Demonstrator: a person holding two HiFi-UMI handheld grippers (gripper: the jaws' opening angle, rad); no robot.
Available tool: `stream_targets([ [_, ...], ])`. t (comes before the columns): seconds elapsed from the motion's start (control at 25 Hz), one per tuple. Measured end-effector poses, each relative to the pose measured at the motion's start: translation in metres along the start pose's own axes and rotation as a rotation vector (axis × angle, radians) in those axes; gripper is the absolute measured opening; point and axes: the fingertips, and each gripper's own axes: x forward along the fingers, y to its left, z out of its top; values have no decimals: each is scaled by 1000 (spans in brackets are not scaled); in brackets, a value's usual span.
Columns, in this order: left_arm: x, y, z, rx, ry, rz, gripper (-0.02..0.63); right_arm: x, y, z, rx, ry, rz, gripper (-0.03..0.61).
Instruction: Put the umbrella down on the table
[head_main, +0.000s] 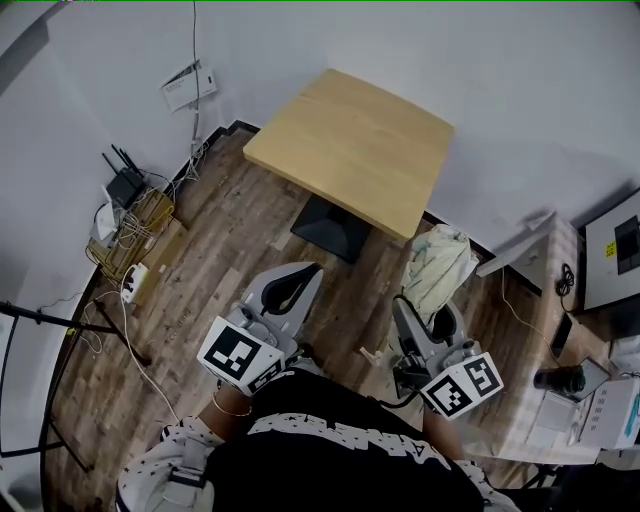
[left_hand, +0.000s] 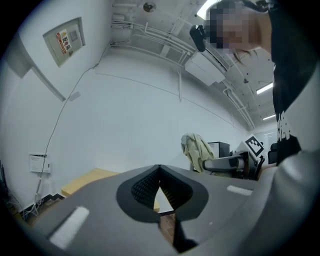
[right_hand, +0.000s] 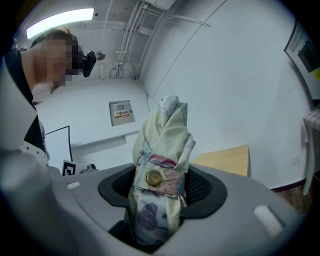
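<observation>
the right hand-held gripper (head_main: 425, 322) is clamped on the folded umbrella (head_main: 438, 262). its jaws stand wide only because the bundle of pale fabric fills the gap between the pads. in the right gripper view the umbrella (right_hand: 162, 150) runs out ahead of the jaws, and its wrap strap with the round button (right_hand: 153, 178) sits right at pad level. the grip thus seems to be on the bound, firmest part, where the cloth is least likely to slip or unfurl. that also leaves most of the umbrella's length projecting forward, which should let it reach over the counter (head_main: 350, 140) before the gripper body does. for now the umbrella hangs in the air over the wooden floor (head_main: 230, 230). it is just short of the counter's near edge and touches nothing but the pads. the wooden counter top looks bare, so anywhere on it would serve as a landing spot. the left hand-held gripper (head_main: 290, 285) has its jaws together with nothing between them, as the left gripper view (left_hand: 160, 187) shows. it is carried alongside the right one, well apart from the umbrella, probably just kept out of the way since one grip is enough.
</observation>
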Motion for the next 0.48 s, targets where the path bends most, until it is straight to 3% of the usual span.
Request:
stream_targets([
  [0.48, -14, 61, -3, -28, -6, 65, -15, 51, 6, -6, -20, 31, -10, 270],
])
